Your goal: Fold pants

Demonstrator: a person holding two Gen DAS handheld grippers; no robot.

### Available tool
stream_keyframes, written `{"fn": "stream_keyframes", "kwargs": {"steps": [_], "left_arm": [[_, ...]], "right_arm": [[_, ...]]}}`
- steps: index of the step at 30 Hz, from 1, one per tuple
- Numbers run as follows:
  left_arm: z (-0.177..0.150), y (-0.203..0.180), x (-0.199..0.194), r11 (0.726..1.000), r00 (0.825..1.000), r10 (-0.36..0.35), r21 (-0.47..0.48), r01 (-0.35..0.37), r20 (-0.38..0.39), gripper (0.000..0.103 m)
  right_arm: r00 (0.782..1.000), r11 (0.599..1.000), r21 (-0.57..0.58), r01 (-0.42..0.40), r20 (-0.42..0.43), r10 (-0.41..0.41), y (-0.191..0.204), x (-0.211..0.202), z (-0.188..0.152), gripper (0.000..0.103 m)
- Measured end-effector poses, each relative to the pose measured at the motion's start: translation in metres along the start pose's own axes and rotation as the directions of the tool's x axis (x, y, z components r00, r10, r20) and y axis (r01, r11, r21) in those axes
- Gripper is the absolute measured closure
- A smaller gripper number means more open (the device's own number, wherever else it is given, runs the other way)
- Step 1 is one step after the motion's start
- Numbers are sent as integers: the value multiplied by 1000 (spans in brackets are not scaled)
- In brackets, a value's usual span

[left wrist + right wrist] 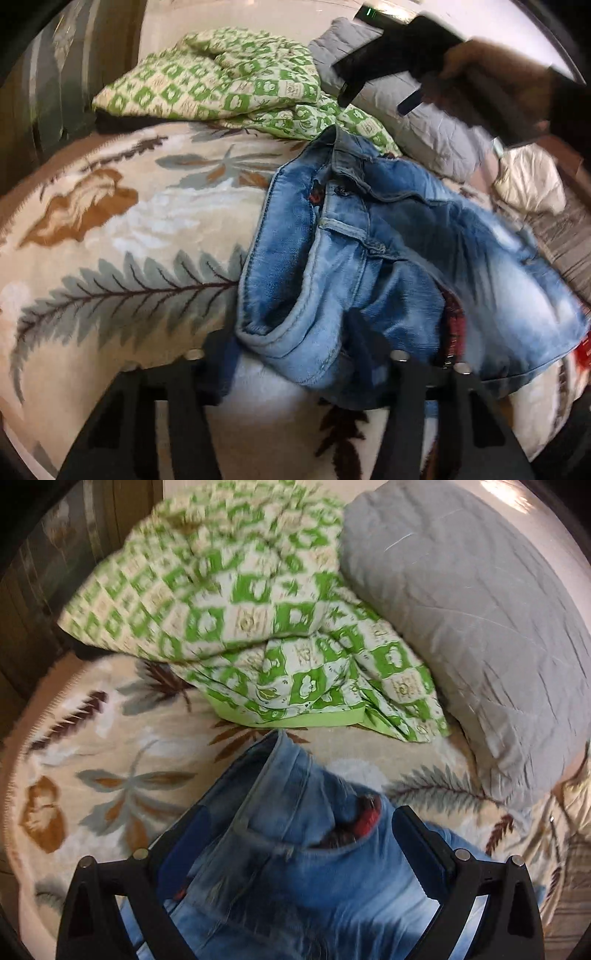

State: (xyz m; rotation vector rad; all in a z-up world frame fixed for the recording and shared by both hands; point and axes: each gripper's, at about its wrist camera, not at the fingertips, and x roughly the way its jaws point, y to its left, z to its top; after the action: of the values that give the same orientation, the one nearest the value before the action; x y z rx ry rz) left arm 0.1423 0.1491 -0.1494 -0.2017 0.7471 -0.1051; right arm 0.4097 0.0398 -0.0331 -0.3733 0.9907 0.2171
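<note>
Light blue jeans lie crumpled on a floral blanket, waistband toward the far side, with a red lining showing inside. At the bottom of the left wrist view, my left gripper is closed on a thick fold at the near edge of the jeans. My right gripper, held by a hand, hovers blurred above the far end of the jeans. In the right wrist view my right gripper is open wide, and the jeans lie below, framed by its fingers but not gripped.
A green-and-cream checkered quilt is bunched just beyond the jeans, with a grey pillow to its right. A cream cushion sits at the far right. Dark wooden furniture borders the bed on the left.
</note>
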Motion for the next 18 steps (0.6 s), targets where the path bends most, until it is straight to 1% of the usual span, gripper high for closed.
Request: {"fn": "stream_keyframes", "kwargs": {"steps": [1,3,5,6,7,8,9,10,13,15,17,18], "left_arm": [[0,2,0,1000,1000,-12,-3,12,-5,57],[-2,3,-1,1000,1000,-20,6,20,-9,60],[-3,3,-2,999,999,-36,7,36,-14,67],[-3,3,-2,999,999,-42,5,42,-17,68],[-3,4,-2,999,998,-51,3,51,-20,71],[-3,5,-2,998,998,-61,-1,61,-23,76],[-3,5,-2,997,996,-81,-7,81,-28,79],[-3,5,-3,996,995,-94,-9,94,-31,82],[-3,3,-10,994,994,-108,-3,108,-12,84],[-1,4,-20,992,992,-123,-9,124,23,85],[2,8,-35,991,988,-133,-17,135,81,85],[4,11,-44,991,985,-127,-22,130,115,85]], "right_arm": [[1000,1000,-17,18,-11,-18,4,7,4,3],[997,996,-70,64,-31,-66,16,22,12,3],[991,984,-138,116,-53,-124,27,39,16,3],[982,973,-172,151,-89,-168,31,52,16,9],[977,968,-192,162,-106,-185,33,60,15,56],[975,965,-210,160,-119,-188,34,67,14,93],[973,969,-195,155,-139,-184,32,72,13,98],[976,971,-177,158,-119,-181,30,71,13,98],[974,947,-259,191,-67,-215,40,60,8,98],[978,943,-272,191,-24,-205,43,40,10,98],[980,941,-274,198,21,-200,48,21,17,98],[981,942,-273,195,47,-189,50,9,20,98]]}}
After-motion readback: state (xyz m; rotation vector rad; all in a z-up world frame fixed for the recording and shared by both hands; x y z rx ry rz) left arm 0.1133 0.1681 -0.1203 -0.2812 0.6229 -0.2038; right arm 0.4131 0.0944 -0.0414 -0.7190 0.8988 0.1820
